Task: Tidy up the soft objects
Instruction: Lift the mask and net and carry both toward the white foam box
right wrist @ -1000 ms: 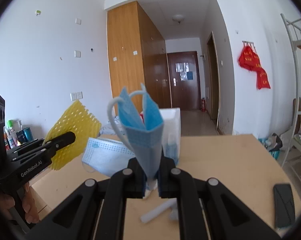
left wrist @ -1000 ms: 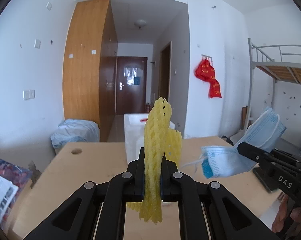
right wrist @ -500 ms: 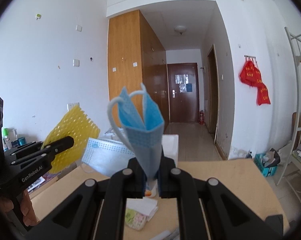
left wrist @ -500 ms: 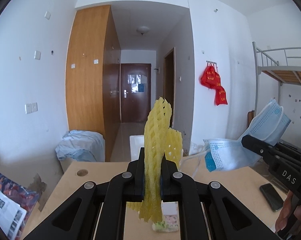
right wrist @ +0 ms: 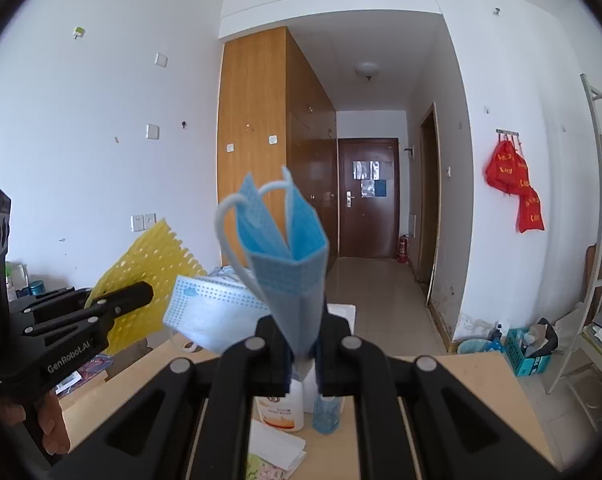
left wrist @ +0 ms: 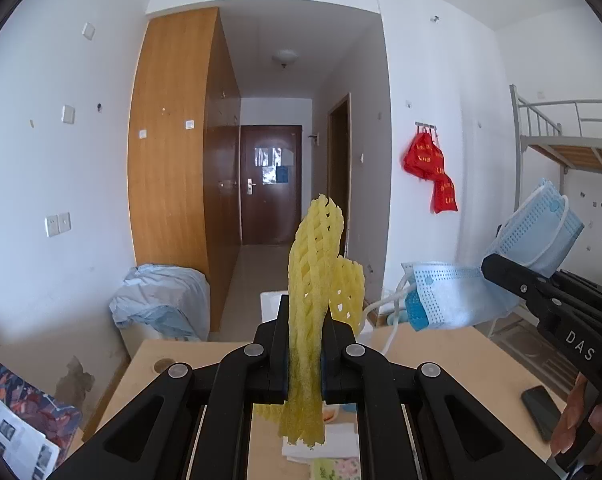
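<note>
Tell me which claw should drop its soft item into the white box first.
Left, marginally: its claw holds the yellow foam net directly in line with the white box; the right claw's masks hang alongside.

I count two grippers: left gripper (left wrist: 306, 354) and right gripper (right wrist: 304, 350), both above the wooden table (right wrist: 473, 376). One yellow foam net (left wrist: 307, 320), in the left one. Blue face masks (right wrist: 285, 264): at least two in the right one, can't tell if more are stacked. On the table: one white lotion bottle (right wrist: 281, 408), one small blue bottle (right wrist: 327, 414) just beside it, one black phone (left wrist: 541, 410) at the table's right edge, one pile of white tissues (right wrist: 277, 446). Beyond the table's far edge: one white box (left wrist: 271, 306), one bunk bed (left wrist: 565, 136), two doors.
</note>
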`<state>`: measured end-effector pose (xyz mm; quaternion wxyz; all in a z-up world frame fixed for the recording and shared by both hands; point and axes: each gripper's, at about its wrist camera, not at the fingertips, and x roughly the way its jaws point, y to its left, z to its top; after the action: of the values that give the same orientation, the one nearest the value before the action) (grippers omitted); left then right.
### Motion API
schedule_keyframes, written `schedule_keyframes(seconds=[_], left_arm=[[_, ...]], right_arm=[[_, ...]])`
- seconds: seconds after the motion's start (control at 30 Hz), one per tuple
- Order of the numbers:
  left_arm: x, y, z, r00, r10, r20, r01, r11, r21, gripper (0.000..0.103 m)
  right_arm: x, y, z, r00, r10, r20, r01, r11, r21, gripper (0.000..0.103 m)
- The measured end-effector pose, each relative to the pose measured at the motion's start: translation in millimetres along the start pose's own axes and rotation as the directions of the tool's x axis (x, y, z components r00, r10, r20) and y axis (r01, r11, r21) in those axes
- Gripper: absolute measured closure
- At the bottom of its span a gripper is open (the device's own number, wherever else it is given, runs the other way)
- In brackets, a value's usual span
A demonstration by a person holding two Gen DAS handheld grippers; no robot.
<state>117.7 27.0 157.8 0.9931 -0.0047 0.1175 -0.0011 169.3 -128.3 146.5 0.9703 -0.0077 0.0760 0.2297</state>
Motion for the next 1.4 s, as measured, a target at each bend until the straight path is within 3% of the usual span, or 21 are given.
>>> schedule_keyframes(seconds=[0.2, 0.73, 1.2, 1.27, 1.4], left_arm=[[11.2, 3.6, 20.6, 0.999, 0.037, 0.021, -0.038, 0.999, 0.008, 0.093], [65.5, 17.8, 35.8, 0.999, 0.036, -0.039, -0.036, 0.999, -0.008, 0.093], [157.7, 32.2, 41.2, 0.982, -0.005, -0.189, 0.000, 1.000, -0.027, 0.093], [170.9, 33.6, 40.7, 0.978, -0.004, -0.209, -0.002, 1.000, -0.027, 0.093], [196.6, 35.1, 40.3, 0.966, -0.011, -0.260, 0.002, 0.999, -0.033, 0.093]], right_arm=[[8.1, -3.1, 13.9, 1.000, -0.010, 0.007, 0.010, 1.000, -0.008, 0.092], [62.3, -9.9, 16.0, 0.997, 0.006, -0.082, -0.007, 1.000, -0.018, 0.092], [152.1, -33.2, 15.8, 0.971, 0.014, -0.237, -0.014, 1.000, -0.001, 0.092], [163.9, -37.1, 13.9, 0.962, 0.037, -0.271, -0.033, 0.999, 0.019, 0.092], [187.4, -36.4, 9.3, 0.945, 0.005, -0.328, -0.005, 1.000, 0.001, 0.092]])
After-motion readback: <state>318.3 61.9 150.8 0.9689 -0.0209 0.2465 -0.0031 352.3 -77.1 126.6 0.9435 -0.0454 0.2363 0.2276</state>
